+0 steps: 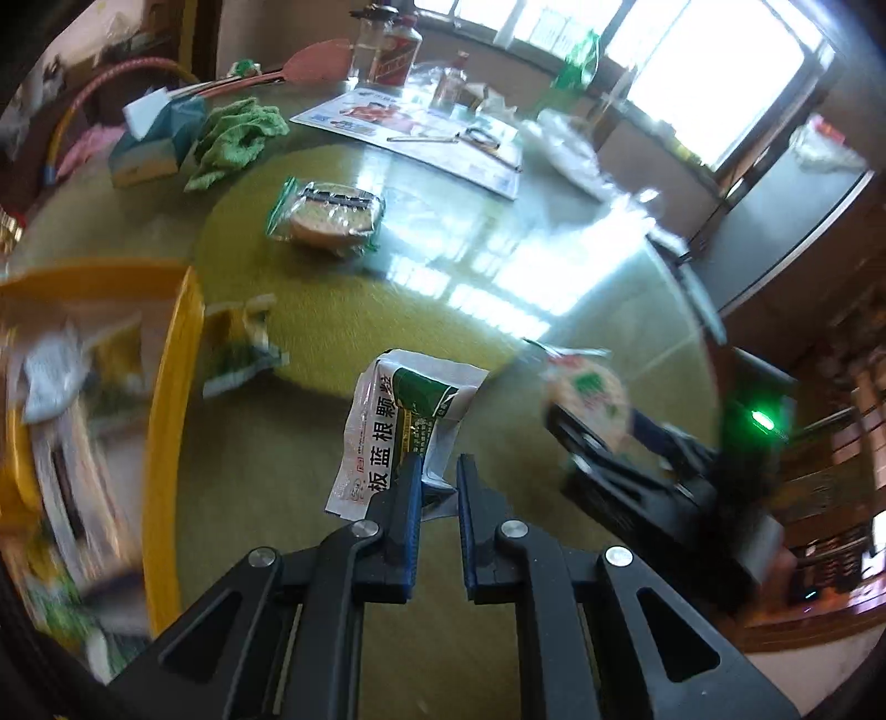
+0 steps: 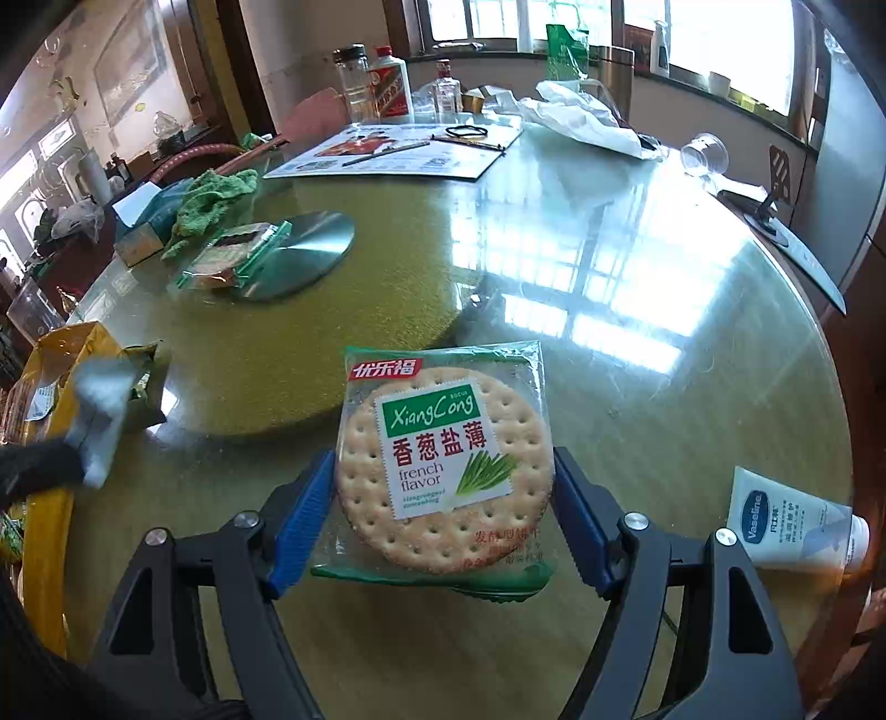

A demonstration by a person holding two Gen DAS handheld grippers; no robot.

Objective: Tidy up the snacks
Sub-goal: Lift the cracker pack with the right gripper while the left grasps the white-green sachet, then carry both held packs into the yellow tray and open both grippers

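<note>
My left gripper (image 1: pixel 438 471) is shut on a white and green sachet (image 1: pixel 404 421) with Chinese print, held above the green table beside a yellow tray (image 1: pixel 166 421) that holds several packets. My right gripper (image 2: pixel 443 498) is shut on a round cracker pack (image 2: pixel 443 459) labelled XiangCong, gripped at both sides above the table. The right gripper with its crackers also shows in the left wrist view (image 1: pixel 587 404). A clear bag of biscuits (image 1: pixel 332 213) lies further out on the table; it also shows in the right wrist view (image 2: pixel 232 260). A small green packet (image 1: pixel 241 343) lies by the tray's edge.
A tissue box (image 1: pixel 149 147) and a green cloth (image 1: pixel 232 138) sit at the far left. A printed sheet (image 1: pixel 410 130), bottles (image 1: pixel 396 52) and a white plastic bag (image 2: pixel 587 119) stand at the back. A Vaseline tube (image 2: pixel 792 526) lies near right. A steel disc (image 2: pixel 304 249) lies mid-table.
</note>
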